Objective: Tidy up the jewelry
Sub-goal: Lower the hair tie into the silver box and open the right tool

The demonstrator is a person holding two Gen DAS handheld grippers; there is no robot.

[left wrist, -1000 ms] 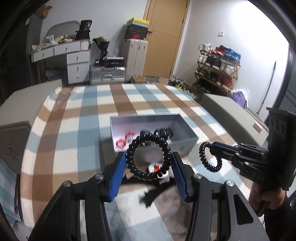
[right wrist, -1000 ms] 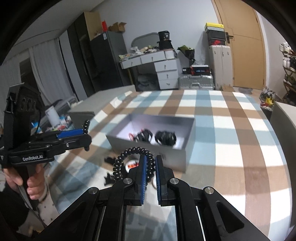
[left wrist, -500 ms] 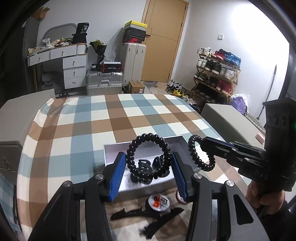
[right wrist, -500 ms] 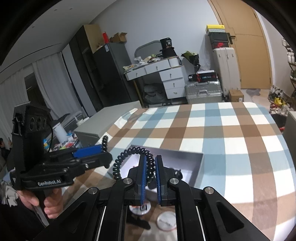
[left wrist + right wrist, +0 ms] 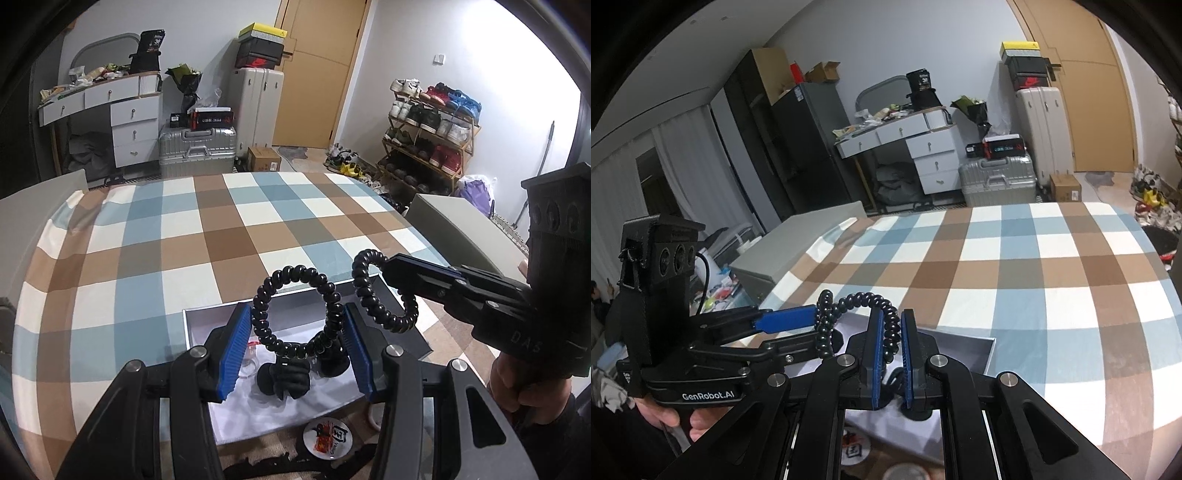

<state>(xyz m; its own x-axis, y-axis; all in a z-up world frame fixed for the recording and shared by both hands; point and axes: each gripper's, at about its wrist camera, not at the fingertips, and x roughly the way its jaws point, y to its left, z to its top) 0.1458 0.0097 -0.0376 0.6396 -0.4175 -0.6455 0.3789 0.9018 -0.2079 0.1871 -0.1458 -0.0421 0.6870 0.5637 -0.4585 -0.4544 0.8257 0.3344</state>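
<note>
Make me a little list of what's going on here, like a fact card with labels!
place: checked cloth on a table
box: open grey box on the cloth
in the box: dark clips on a white lining
left hand-held gripper: holds a black coil ring between its blue pads
right hand-held gripper: pinches a second black coil ring
where the rings are: both up in the air above the box
near the box: round badge with red print
</note>
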